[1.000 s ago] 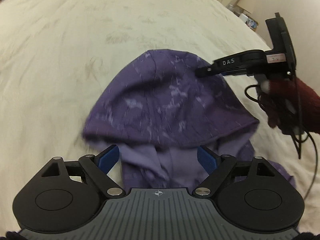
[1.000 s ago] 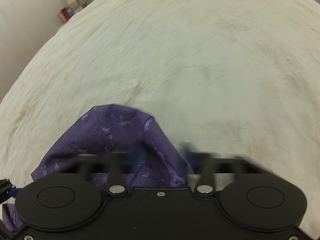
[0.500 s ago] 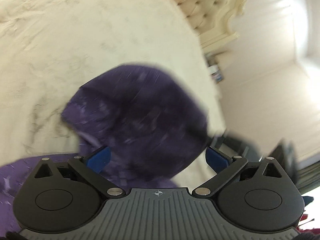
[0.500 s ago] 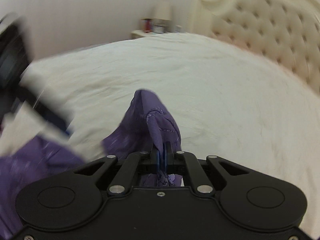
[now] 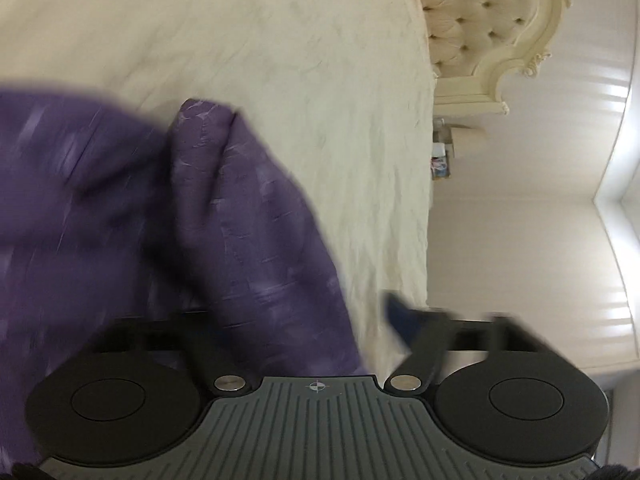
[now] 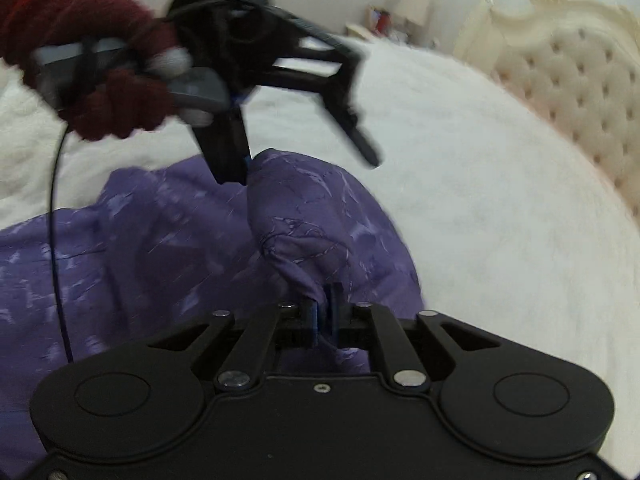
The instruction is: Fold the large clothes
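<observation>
Purple cloth (image 6: 168, 248) lies on our bed (image 6: 500, 200); our right gripper (image 6: 325, 312) pinches it, our left gripper (image 6: 304, 160) is spread wide.

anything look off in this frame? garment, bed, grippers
Nothing damaged or spilled. The purple garment is bunched, not flat, on the bed: the right gripper pinches a fold, while the left gripper is open above it. Both views are motion-blurred.

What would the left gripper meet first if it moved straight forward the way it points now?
Probably the purple garment, bunched between the open left gripper fingers; beyond lies the cream bedsheet. Blur leaves depth uncertain.
</observation>
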The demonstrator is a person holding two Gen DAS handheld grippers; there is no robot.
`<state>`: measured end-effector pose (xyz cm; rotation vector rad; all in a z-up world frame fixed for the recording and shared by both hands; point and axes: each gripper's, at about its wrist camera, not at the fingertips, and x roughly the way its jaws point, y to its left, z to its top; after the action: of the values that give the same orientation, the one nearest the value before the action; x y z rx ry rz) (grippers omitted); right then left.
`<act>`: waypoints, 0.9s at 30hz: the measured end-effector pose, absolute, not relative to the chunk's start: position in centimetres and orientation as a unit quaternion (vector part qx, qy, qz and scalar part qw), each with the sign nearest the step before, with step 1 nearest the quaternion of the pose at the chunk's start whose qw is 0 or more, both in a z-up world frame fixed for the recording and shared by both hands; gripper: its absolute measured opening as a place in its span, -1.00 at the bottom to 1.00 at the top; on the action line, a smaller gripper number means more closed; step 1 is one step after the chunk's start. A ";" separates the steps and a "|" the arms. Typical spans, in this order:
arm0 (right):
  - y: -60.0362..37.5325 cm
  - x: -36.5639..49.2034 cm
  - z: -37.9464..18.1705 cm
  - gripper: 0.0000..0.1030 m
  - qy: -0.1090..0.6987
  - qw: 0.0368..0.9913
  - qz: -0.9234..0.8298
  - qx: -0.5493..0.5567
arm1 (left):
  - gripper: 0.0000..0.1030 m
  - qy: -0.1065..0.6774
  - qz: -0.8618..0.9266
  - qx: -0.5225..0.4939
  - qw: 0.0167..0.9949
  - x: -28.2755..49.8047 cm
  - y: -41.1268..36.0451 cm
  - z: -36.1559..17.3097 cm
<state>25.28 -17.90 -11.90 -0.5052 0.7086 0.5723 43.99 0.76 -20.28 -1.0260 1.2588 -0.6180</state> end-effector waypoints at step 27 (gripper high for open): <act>-25.9 28.8 -21.3 -0.74 0.464 0.787 0.082 0.399 | 0.56 0.548 -0.217 -0.334 0.736 39.4 2.8 -21.0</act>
<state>28.80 -25.95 -21.34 0.8591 0.9996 0.1772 39.42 2.82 -20.96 -0.7347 1.2035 -0.4777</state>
